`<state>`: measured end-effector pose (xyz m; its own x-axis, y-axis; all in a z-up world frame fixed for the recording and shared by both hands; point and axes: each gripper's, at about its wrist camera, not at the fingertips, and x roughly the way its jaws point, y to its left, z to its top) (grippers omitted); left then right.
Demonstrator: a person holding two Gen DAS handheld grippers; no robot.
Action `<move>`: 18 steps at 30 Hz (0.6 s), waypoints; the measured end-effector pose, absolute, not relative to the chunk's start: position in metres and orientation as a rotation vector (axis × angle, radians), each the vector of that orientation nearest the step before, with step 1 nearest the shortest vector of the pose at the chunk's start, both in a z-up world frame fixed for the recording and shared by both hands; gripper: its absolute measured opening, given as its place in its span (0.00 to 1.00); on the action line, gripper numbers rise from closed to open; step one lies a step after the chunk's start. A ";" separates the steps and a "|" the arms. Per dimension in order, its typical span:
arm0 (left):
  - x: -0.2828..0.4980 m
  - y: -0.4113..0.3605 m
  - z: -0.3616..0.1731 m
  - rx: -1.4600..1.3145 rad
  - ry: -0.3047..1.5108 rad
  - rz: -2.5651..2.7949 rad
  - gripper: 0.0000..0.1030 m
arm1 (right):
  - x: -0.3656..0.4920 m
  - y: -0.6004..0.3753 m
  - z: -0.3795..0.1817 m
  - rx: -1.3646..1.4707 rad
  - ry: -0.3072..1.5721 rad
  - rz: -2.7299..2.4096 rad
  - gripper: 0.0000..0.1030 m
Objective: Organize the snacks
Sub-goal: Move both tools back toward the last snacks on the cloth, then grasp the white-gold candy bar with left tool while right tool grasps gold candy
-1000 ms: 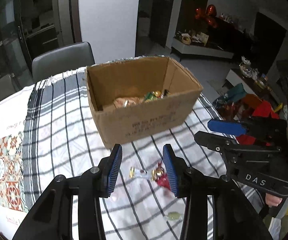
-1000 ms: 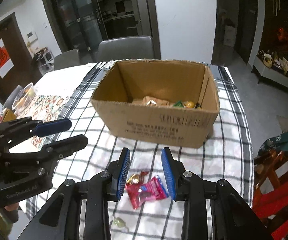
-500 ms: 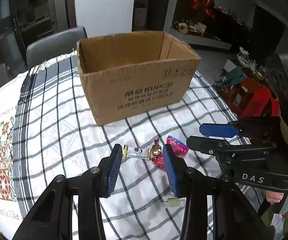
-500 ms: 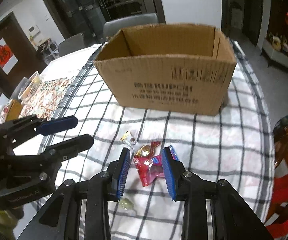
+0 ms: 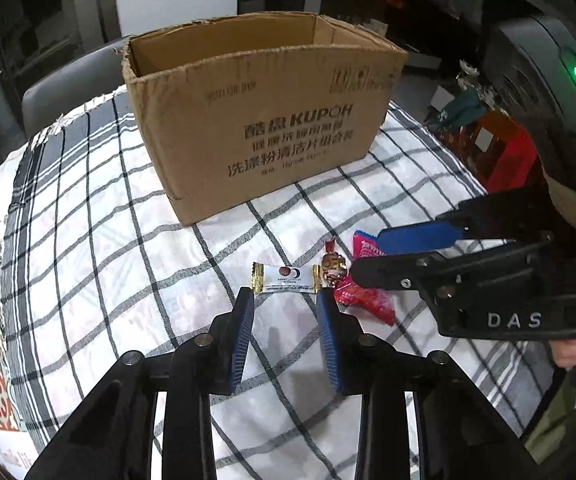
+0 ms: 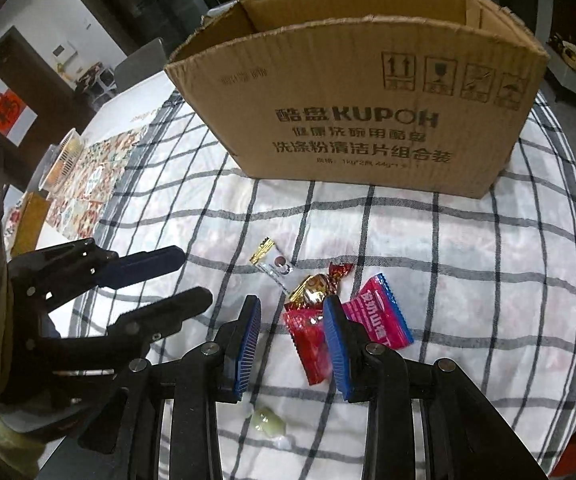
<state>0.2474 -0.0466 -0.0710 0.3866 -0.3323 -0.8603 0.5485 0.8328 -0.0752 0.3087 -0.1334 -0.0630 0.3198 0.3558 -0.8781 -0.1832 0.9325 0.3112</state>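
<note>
The left gripper (image 5: 285, 300) points steeply down, its blue-padded jaws closing with nothing pressed between them; the right gripper (image 6: 292, 312) tilts down likewise, jaws parted and gripping nothing; a hand (image 5: 570, 352) shows at the right gripper's handle.

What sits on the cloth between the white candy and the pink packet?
The gold-and-red twist candy, and just nearer the camera the red packet; it shows best in the right wrist view, with white candy and pink packet flanking them.

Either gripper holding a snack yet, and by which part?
Nothing held. Left gripper, jaws closing, hangs above the white candy; right gripper straddles the red packet, pads apart.
</note>
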 end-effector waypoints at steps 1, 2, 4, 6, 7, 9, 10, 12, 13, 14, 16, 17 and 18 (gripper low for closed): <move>0.247 -0.048 -0.073 0.246 1.030 -0.571 0.31 | 0.311 -0.133 -0.066 0.164 1.200 0.354 0.33; 0.247 -0.049 -0.077 0.264 1.026 -0.575 0.31 | 0.313 -0.132 -0.068 0.166 1.206 0.352 0.33; 0.246 -0.052 -0.080 0.295 1.011 -0.581 0.31 | 0.316 -0.131 -0.073 0.170 1.215 0.351 0.33; 0.246 -0.055 -0.084 0.324 1.001 -0.593 0.31 | 0.318 -0.129 -0.079 0.164 1.222 0.344 0.33; 0.247 -0.056 -0.087 0.335 0.998 -0.597 0.31 | 0.318 -0.129 -0.081 0.162 1.225 0.343 0.33; 0.250 -0.058 -0.093 0.355 0.989 -0.610 0.31 | 0.318 -0.128 -0.086 0.157 1.230 0.334 0.33; 0.251 -0.058 -0.095 0.358 0.991 -0.618 0.31 | 0.318 -0.128 -0.087 0.153 1.228 0.327 0.33; 0.254 -0.059 -0.100 0.355 0.994 -0.640 0.32 | 0.319 -0.127 -0.090 0.142 1.226 0.319 0.33; 0.256 -0.059 -0.103 0.353 0.990 -0.645 0.34 | 0.319 -0.127 -0.092 0.140 1.228 0.322 0.33; 0.258 -0.059 -0.105 0.349 0.991 -0.655 0.38 | 0.319 -0.126 -0.093 0.139 1.230 0.320 0.33; 0.260 -0.059 -0.110 0.344 0.999 -0.665 0.40 | 0.321 -0.124 -0.095 0.128 1.228 0.316 0.33; 0.261 -0.060 -0.113 0.343 1.001 -0.663 0.41 | 0.322 -0.124 -0.095 0.126 1.227 0.313 0.33; 0.261 -0.061 -0.114 0.346 0.999 -0.664 0.42 | 0.323 -0.124 -0.096 0.130 1.227 0.313 0.33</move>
<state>0.2615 -0.0609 -0.1143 0.3694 -0.3531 -0.8596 0.6559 0.7543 -0.0280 0.3230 -0.1238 -0.0957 0.3007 0.3041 -0.9040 -0.1654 0.9501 0.2646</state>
